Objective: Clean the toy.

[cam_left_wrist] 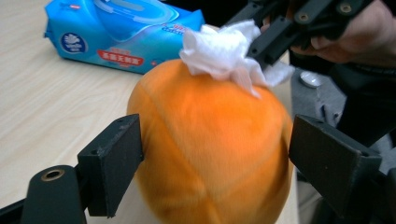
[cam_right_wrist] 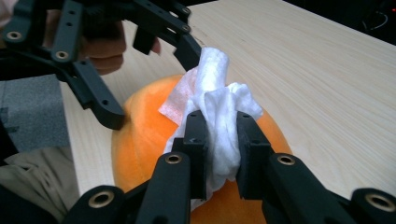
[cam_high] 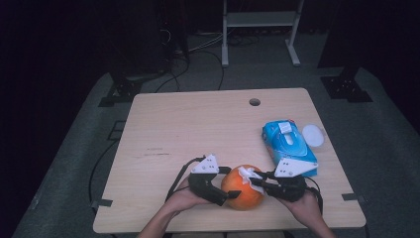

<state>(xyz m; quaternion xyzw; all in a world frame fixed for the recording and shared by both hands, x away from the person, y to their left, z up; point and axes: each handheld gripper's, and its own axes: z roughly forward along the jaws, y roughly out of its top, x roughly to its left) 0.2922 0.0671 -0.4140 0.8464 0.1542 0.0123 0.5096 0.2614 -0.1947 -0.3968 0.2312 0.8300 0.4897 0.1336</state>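
Mid-wipe, we judge: left hand-held gripper (cam_left_wrist: 212,158) brackets the orange ball (cam_left_wrist: 210,154), pads seemingly touching; right hand-held gripper (cam_right_wrist: 219,140) clenches the white wipe (cam_right_wrist: 217,112) on top; next, rub across.

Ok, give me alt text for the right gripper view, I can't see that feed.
The right gripper pinches a crumpled white wet wipe between its black jaws, pressing it on top of a round orange plush pumpkin on the pale wooden table. The left gripper braces the pumpkin from the far side.
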